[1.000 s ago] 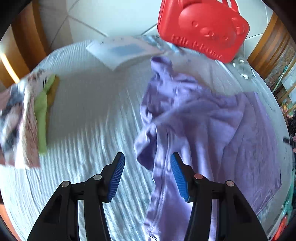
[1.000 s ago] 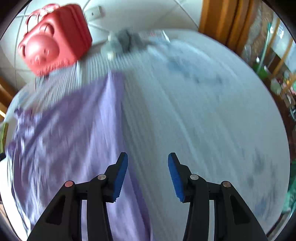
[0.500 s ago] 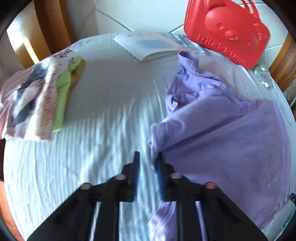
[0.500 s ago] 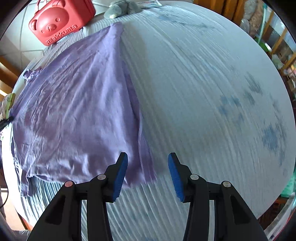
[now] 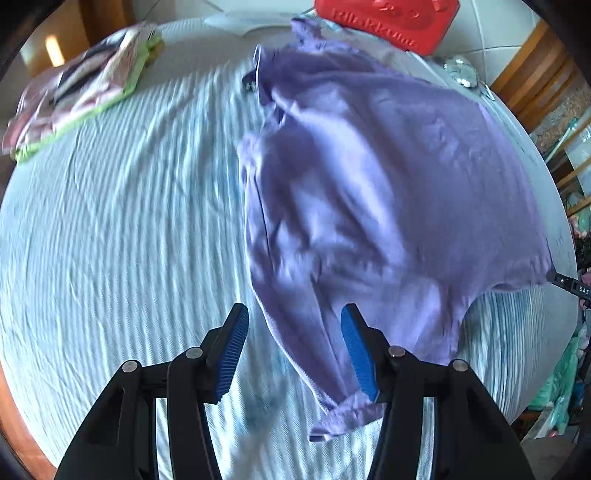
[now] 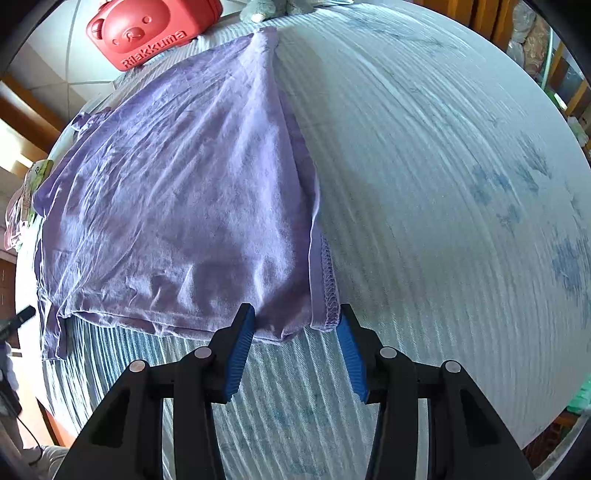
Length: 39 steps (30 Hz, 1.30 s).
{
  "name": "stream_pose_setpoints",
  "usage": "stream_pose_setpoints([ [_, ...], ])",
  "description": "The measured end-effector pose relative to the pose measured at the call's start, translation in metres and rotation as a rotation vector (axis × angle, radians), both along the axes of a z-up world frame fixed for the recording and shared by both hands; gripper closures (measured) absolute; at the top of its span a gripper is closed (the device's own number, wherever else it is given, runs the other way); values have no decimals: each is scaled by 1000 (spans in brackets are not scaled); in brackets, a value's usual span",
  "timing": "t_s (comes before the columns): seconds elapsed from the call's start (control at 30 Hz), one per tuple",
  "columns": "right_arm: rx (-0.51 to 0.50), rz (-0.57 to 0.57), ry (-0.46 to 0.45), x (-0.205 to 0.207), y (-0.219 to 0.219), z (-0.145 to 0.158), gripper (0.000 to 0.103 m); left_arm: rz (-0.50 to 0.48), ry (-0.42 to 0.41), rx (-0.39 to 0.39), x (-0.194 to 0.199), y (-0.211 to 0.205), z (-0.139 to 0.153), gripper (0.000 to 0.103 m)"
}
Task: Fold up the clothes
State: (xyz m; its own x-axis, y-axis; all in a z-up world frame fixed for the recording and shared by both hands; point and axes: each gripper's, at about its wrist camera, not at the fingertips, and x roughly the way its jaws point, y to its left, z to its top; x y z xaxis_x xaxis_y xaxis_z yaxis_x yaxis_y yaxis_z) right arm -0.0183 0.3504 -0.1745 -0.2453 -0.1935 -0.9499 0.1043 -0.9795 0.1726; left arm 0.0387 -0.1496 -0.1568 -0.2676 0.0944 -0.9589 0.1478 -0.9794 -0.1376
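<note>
A purple shirt [image 5: 388, 177] lies spread on the bed, rumpled along its left side. One long sleeve [image 5: 332, 369] runs down between the blue pads of my left gripper [image 5: 294, 310]. Its jaws are opening and the pads stand clear of the cloth. In the right wrist view the shirt [image 6: 184, 184] fans out towards me. Its near hem corner [image 6: 321, 295], with a stitched seam, sits right at the tips of my right gripper [image 6: 295, 308]. That gripper is open and grips nothing.
The bed [image 5: 110, 240] has a ribbed white-blue cover. A red bear-face case [image 5: 388, 14] stands at the far edge, with a white booklet [image 5: 251, 22] beside it. Folded clothes [image 5: 81, 85] are stacked far left. A grey plush toy [image 6: 266, 5] lies at the far end.
The left jaws narrowed at the shirt's shoulder half a second ago and now stand wide over the sleeve, after moving along the shirt. The right gripper came close to the hem corner.
</note>
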Motion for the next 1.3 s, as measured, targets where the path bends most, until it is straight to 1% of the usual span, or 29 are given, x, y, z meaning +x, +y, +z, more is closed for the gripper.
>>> stream_pose_setpoints([
  [0.07,12,26,7,-1,-6,0,56,16,21,-14,4,7,-1,49],
  [0.13,79,61,17,-3,-19,-1,67,17,21,3,7,16,-1,51],
  [0.17,102,75,21,-2,-23,0,86,13,20,-1,9,22,-1,64],
  [0.2,121,87,25,-1,-27,0,90,8,18,-7,10,28,-1,81],
  [0.23,141,99,29,0,-30,1,92,11,24,-7,13,30,3,99],
  [0.3,158,95,43,1,-32,5,94,19,38,-4,18,34,12,100],
  [0.4,128,56,76,6,-21,21,94,31,60,0,27,38,24,100],
  [0.47,112,27,91,10,-11,33,94,49,51,-36,36,34,32,100],
  [0.53,112,7,74,10,-3,32,94,62,1,-68,40,24,21,100],
  [0.57,118,-2,52,9,0,25,94,72,-34,-71,42,19,11,100],
  [0.63,117,5,-1,9,0,11,94,88,-31,-41,49,16,6,100],
  [0.67,111,12,-7,10,-2,7,92,87,0,-21,52,18,12,99],
  [0.7,107,14,7,13,-3,9,88,84,35,-1,54,20,18,98],
  [0.73,105,13,22,15,-3,13,84,62,65,11,55,25,25,91],
  [0.77,103,11,36,17,-2,17,78,37,93,21,56,31,32,69],
  [0.8,97,10,48,18,-1,21,70,11,107,14,57,37,35,56],
  [0.83,81,10,57,18,1,24,67,-16,118,3,57,43,38,43],
  [0.87,74,13,65,20,3,28,64,-31,115,3,58,45,36,43],
  [1.03,43,49,98,30,7,40,63,-91,87,-2,57,55,24,43],
  [1.07,42,58,98,33,8,40,63,-104,85,-9,62,59,20,43],
  [1.17,49,85,92,33,1,34,63,-119,79,-49,47,67,7,43],
  [1.23,63,106,91,35,-1,28,61,-123,65,-55,42,69,1,44],
  [1.27,71,117,91,36,-1,25,61,-133,50,-47,41,71,-1,63],
  [1.3,85,124,96,35,-3,23,61,-144,33,-38,40,73,-3,80],
])
